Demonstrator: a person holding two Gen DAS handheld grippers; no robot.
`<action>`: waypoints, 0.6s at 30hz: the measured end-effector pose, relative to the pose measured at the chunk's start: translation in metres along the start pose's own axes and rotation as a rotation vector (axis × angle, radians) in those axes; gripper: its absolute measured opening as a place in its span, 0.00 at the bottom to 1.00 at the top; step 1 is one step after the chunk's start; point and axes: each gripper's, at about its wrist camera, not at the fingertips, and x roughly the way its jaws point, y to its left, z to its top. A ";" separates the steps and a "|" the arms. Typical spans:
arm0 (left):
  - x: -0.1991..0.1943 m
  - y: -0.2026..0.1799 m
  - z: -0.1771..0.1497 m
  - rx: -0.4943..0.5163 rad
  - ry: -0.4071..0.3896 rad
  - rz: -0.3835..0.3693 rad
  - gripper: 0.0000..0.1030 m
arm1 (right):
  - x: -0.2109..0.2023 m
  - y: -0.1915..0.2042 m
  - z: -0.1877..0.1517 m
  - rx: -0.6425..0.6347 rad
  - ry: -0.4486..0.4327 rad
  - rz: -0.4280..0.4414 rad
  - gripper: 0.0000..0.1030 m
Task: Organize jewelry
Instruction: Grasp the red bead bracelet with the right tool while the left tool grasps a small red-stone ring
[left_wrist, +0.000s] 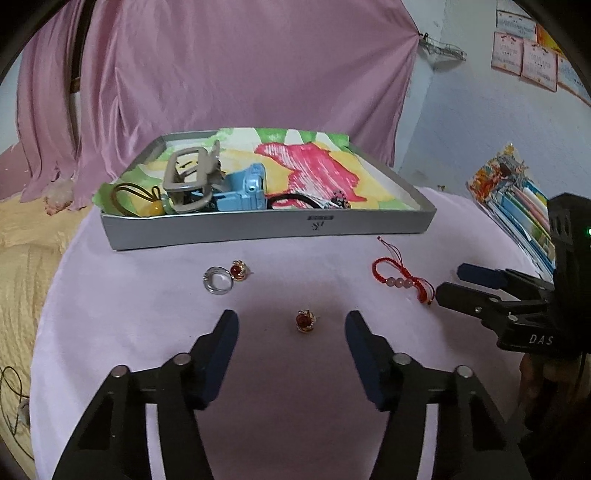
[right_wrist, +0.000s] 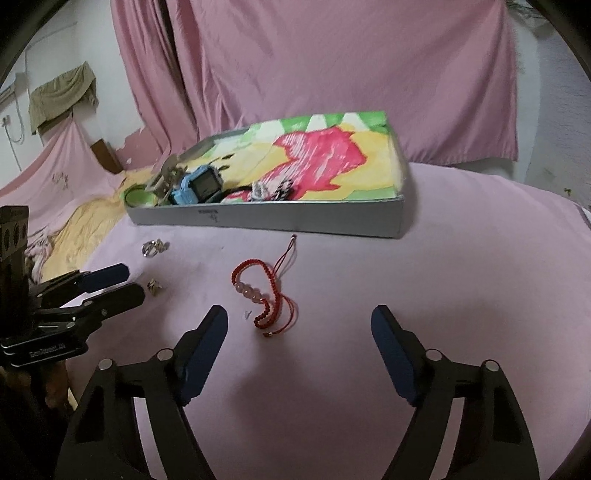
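Waiting outside the box (left_wrist: 266, 225): 2 red rings (left_wrist: 306, 320), a clear ring (left_wrist: 218, 280) & red bracelet (right_wrist: 258, 291); clips already inside. Both grippers' fingers (left_wrist: 225, 332) wide open, empty.

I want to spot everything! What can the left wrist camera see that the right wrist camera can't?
Only the left wrist view shows the stack of colourful papers and the yellow bead on a brown cord in the tray. Only the right wrist view shows the olive cloth hanging on the wall. Both show the grey tray, the red braided bracelet with pink beads and the blue toy watch.
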 end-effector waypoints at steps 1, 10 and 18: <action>0.001 0.000 0.000 0.002 0.005 0.000 0.52 | 0.002 0.002 0.001 -0.008 0.010 0.000 0.68; 0.010 -0.003 0.002 0.020 0.040 0.000 0.42 | 0.017 0.016 0.011 -0.079 0.058 -0.017 0.52; 0.012 -0.003 0.004 0.027 0.037 -0.005 0.32 | 0.019 0.018 0.015 -0.095 0.054 -0.021 0.35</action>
